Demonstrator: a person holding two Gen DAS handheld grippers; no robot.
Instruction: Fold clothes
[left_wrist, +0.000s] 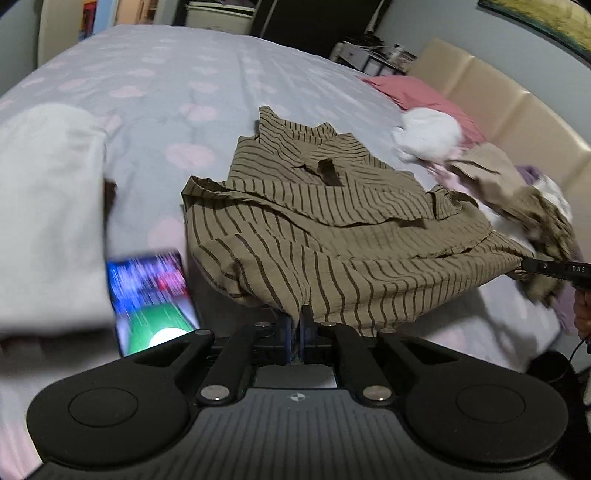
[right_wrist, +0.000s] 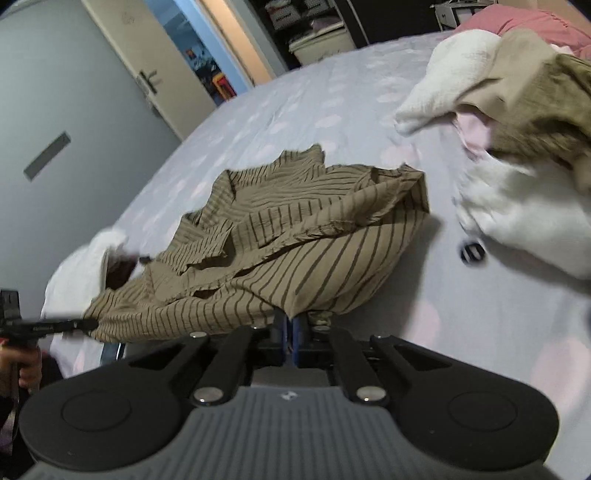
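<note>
Bed (left_wrist: 155, 110), striped shirt (left_wrist: 332, 236) stretched between both hand-held grippers, hems pinched

At the bottom centre of the frame the left gripper (left_wrist: 298, 321) has its jaws closed on the near hem of a brown striped shirt (left_wrist: 314, 221), which spreads up the middle of the picture over a pale bedsheet with pink blotches (left_wrist: 166, 92). At the right edge the right gripper (left_wrist: 526, 265) pinches the shirt's far corner, with a heap of white and tan clothes (left_wrist: 480, 158) and a pink pillow (left_wrist: 417, 92) above it in the upper right. On the left lies a white garment (left_wrist: 48, 206), and just below and right of it a blurred phone with a lit screen (left_wrist: 151, 295).
</note>
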